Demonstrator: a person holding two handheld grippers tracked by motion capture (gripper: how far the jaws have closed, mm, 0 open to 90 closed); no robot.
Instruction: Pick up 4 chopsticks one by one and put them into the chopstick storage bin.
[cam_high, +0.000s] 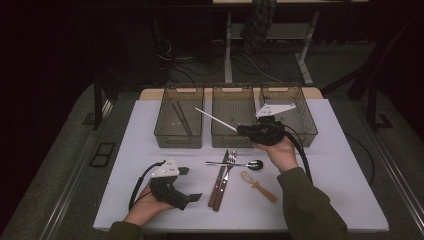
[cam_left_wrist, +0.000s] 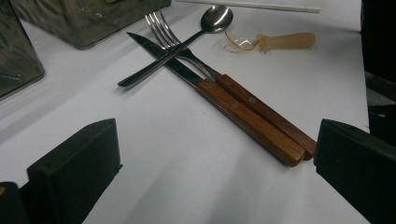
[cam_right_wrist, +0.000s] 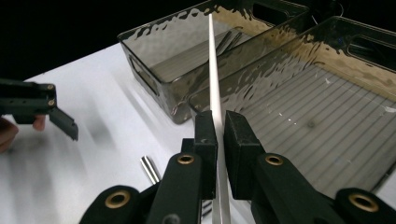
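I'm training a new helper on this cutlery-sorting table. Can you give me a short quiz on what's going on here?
1. True or false: the right gripper is shut on a white stick.
2. How many bins stand in the row at the back of the table? A) two B) three C) four
3. What lies crosswise over the knife and the fork?

Key:
1. True; its jaws pinch the stick, which points towards the left bin.
2. B; the left bin, the middle bin and the right bin.
3. The spoon. The left gripper hangs open nearby.
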